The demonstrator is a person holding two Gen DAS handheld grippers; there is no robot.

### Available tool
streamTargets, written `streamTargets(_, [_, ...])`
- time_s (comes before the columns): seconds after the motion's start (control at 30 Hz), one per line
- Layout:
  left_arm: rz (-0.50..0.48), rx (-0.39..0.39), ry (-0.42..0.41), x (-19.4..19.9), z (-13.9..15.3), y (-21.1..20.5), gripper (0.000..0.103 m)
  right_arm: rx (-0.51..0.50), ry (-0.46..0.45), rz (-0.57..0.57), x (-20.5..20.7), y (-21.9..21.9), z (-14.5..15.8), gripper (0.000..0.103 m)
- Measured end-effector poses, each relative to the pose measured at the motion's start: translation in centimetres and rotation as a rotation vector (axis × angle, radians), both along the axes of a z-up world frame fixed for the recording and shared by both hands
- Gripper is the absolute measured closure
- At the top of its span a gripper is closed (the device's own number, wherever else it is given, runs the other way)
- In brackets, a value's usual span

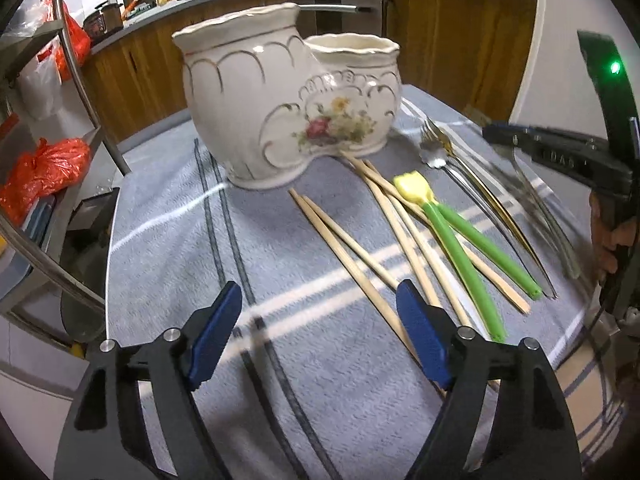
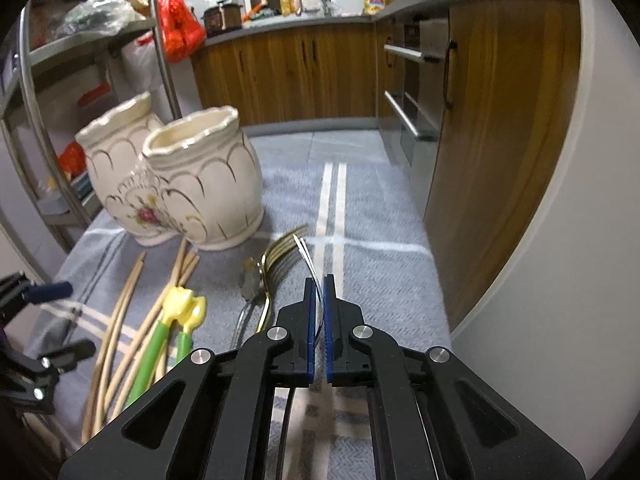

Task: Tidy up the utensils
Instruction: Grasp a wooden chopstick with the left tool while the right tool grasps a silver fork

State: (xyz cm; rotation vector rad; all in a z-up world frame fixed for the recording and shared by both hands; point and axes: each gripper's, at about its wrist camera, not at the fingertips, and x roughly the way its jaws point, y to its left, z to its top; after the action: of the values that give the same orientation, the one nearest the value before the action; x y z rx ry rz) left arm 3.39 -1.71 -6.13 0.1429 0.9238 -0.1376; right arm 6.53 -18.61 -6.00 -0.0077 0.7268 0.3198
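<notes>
Right tool (image 2: 319,280) pinching silver fork (image 2: 305,249), towel (image 2: 384,216) beyond

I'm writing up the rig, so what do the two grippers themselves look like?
Both match: black linkage arms with triangular cut-outs and silver pivot pins, ending in flat blue fingers. See the left gripper and the right gripper. Seen from the left camera, the right one's body has raised lettering and a green light behind it.
</notes>
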Motion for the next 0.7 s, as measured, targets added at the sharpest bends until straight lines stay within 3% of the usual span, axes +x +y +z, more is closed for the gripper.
streamTargets(0.3, [0.005,0.0,0.064,0.2,-0.8,-1.4,0.053,0.051,-0.142,-0.003,-2.6,-0.9,2.6,0.099])
streamTargets(0.53, [0.057,-0.049,0.085,1.4,-0.6,0.8,0.094,0.096,-0.246,0.021,-4.9,-1.3,4.9,0.099])
streamTargets(0.7, [0.052,-0.062,0.097,1.5,-0.5,2.4,0.097,0.111,-0.288,0.042,-6.1,-0.7,6.1,0.099])
